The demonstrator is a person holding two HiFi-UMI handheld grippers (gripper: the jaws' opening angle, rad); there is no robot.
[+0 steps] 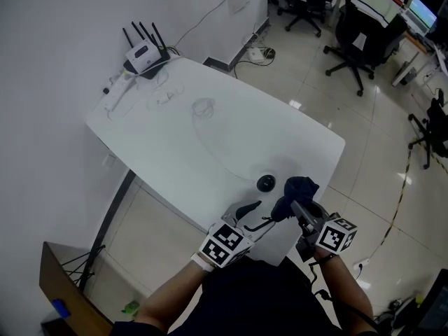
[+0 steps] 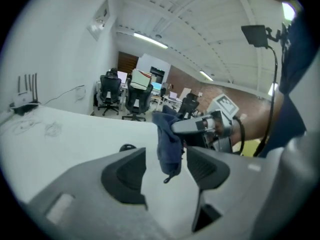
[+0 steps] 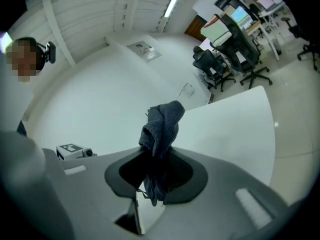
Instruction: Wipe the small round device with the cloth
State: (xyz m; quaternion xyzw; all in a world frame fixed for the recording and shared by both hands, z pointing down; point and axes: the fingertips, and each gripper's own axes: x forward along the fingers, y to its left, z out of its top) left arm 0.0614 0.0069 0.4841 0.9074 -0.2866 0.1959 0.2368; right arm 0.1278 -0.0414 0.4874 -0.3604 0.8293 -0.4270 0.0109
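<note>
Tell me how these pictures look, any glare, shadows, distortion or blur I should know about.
Head view: even, soft light, sharp, with only a faint shadow on the white table by the small round device. Left gripper view: heavy fisheye, black corners, ceiling strip light blown out. Right gripper view: same fisheye, cloth in focus, table edge bowed.
</note>
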